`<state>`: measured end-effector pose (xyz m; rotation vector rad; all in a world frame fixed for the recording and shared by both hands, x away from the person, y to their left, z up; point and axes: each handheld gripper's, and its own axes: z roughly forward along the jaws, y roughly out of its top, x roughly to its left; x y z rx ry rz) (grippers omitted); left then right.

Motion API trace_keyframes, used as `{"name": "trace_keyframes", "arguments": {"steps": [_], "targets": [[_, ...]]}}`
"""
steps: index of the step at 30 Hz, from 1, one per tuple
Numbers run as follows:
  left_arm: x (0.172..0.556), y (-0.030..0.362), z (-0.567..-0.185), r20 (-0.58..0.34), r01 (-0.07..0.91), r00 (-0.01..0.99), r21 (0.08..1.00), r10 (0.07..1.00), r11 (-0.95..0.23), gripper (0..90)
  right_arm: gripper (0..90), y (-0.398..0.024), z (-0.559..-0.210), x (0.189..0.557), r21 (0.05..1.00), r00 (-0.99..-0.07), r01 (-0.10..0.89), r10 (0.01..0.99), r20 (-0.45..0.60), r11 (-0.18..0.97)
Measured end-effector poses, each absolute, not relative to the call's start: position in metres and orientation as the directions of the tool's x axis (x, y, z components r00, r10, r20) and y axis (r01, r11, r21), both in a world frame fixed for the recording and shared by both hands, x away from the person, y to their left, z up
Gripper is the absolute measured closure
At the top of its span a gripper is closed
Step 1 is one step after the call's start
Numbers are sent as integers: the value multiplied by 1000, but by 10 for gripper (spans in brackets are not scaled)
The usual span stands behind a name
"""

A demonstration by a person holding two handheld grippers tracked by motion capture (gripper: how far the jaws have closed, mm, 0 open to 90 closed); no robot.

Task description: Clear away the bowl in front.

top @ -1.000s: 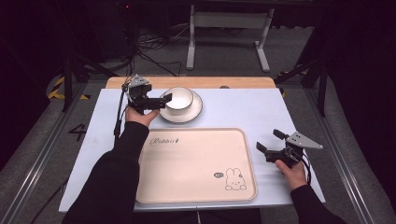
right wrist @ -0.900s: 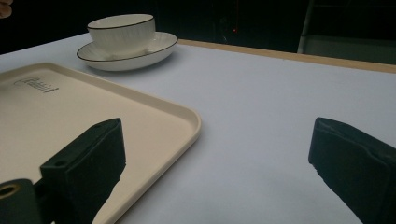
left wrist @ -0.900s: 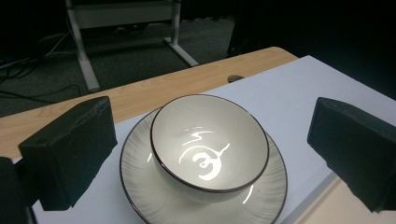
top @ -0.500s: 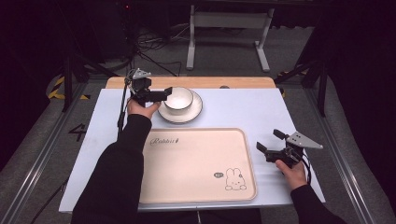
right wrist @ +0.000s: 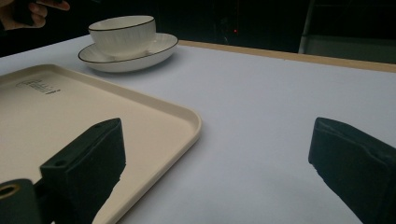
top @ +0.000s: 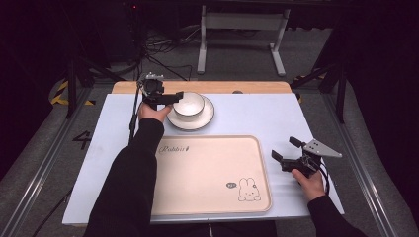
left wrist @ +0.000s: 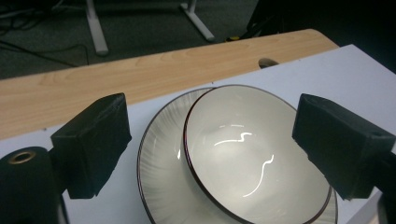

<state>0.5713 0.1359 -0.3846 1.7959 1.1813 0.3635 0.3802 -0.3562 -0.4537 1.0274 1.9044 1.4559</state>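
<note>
A white ribbed bowl (top: 188, 103) with a dark rim stands on a matching plate (top: 197, 121) at the back of the table. My left gripper (top: 174, 96) reaches its left rim. In the left gripper view the bowl (left wrist: 252, 158) lies between the two spread jaws of the left gripper (left wrist: 215, 109), which have just been closing a little; the pads do not press on it. My right gripper (top: 282, 149) hovers open at the right of a cream tray (top: 207, 168) with nothing between the jaws of the gripper (right wrist: 217, 144). Bowl (right wrist: 122, 30) and plate (right wrist: 135, 56) show far off there.
The tray (right wrist: 187, 122) bears a rabbit drawing (top: 246, 190) and lies at the table's front middle. A wooden strip (left wrist: 140, 70) runs along the back edge of the white tabletop (top: 252, 116). Cables and a metal stand (top: 239, 22) are on the floor beyond.
My left hand has slid right and a little down, bringing its jaws up to the bowl, and the jaws stand slightly narrower. The right hand has stayed put.
</note>
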Motion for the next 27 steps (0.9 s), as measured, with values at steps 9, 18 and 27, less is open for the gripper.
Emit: {"name": "trace_keyframes", "arguments": {"steps": [9, 18, 27], "targets": [[583, 135, -400, -335, 678, 457, 731, 824, -79, 143, 44, -356, -454, 380, 959, -571, 253, 820, 40, 130], [587, 129, -406, -334, 714, 453, 691, 826, -112, 154, 45, -356, -454, 380, 959, -571, 252, 820, 40, 129], [593, 127, -421, -363, 773, 412, 625, 836, -110, 202, 46, -356, -454, 380, 959, -570, 255, 821, 45, 124]]}}
